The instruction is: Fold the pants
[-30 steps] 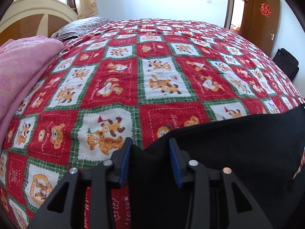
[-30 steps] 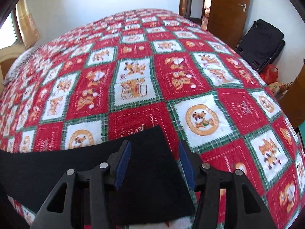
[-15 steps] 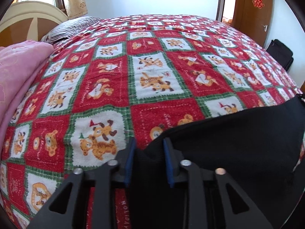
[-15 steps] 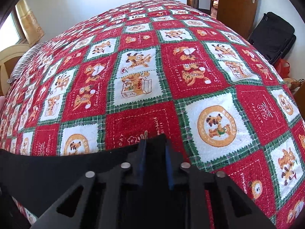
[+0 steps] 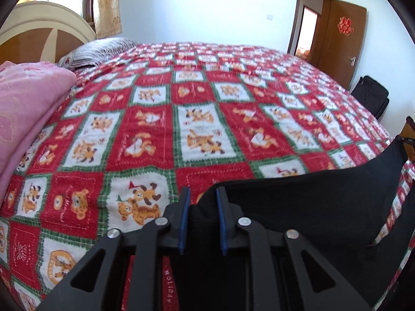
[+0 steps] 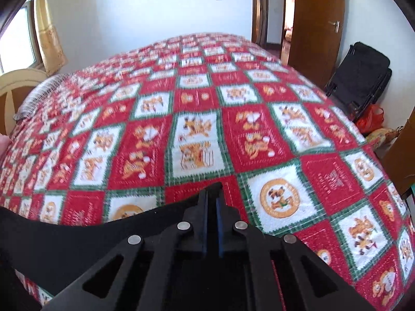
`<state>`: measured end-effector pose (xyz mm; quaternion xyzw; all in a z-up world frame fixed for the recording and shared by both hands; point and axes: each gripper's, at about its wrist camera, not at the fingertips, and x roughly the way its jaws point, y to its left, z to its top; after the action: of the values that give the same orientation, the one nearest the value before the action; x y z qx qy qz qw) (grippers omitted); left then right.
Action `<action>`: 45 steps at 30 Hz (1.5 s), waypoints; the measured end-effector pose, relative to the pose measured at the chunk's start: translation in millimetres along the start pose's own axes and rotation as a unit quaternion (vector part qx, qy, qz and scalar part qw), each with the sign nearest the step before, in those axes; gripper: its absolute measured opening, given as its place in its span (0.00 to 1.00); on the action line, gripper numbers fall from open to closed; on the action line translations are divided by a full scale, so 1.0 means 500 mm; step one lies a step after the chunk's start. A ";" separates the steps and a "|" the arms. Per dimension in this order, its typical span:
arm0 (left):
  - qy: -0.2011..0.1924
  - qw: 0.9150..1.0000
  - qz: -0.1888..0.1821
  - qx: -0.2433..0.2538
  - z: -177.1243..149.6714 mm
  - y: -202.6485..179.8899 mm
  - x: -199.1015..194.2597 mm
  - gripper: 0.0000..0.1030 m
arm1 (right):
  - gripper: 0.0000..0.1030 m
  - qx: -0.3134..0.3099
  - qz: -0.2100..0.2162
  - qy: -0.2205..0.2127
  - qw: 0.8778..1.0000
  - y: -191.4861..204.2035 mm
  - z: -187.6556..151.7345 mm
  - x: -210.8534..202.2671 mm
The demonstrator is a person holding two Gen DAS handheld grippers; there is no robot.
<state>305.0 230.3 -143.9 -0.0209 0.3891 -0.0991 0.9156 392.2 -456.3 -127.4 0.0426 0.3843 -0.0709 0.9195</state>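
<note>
The left gripper point(image 5: 201, 202) is closing its blue-padded fingers point(image 5: 184, 217) on a bunched corner of the black pants point(image 5: 298, 207), whose edge stretches right over the red-and-white checked bedspread point(image 5: 160, 129), with a pink blanket point(image 5: 28, 98) at the left and a brown door point(image 5: 339, 39) far right.
</note>
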 end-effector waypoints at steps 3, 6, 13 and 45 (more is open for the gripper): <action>-0.022 1.000 -0.006 -0.008 0.001 0.001 -0.030 0.19 | 0.05 0.001 -0.002 -0.042 0.999 -0.003 -0.001 -0.059; -0.046 0.999 -0.012 -0.018 -0.004 0.002 -0.061 0.18 | 0.04 0.003 -0.002 -0.085 0.996 -0.007 -0.008 -0.117; -0.128 0.990 -0.040 -0.053 -0.068 0.012 -0.170 0.18 | 0.04 0.042 0.021 -0.184 0.982 -0.049 -0.077 -0.251; -0.122 0.988 -0.092 -0.021 -0.399 0.024 -0.241 0.21 | 0.04 0.067 0.026 -0.101 0.992 -0.162 -0.453 -0.364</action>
<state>82.2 273.7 -198.8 -0.0880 0.2729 -0.1709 0.9426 93.8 -488.4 -158.4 0.1065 0.2828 -0.0766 0.9502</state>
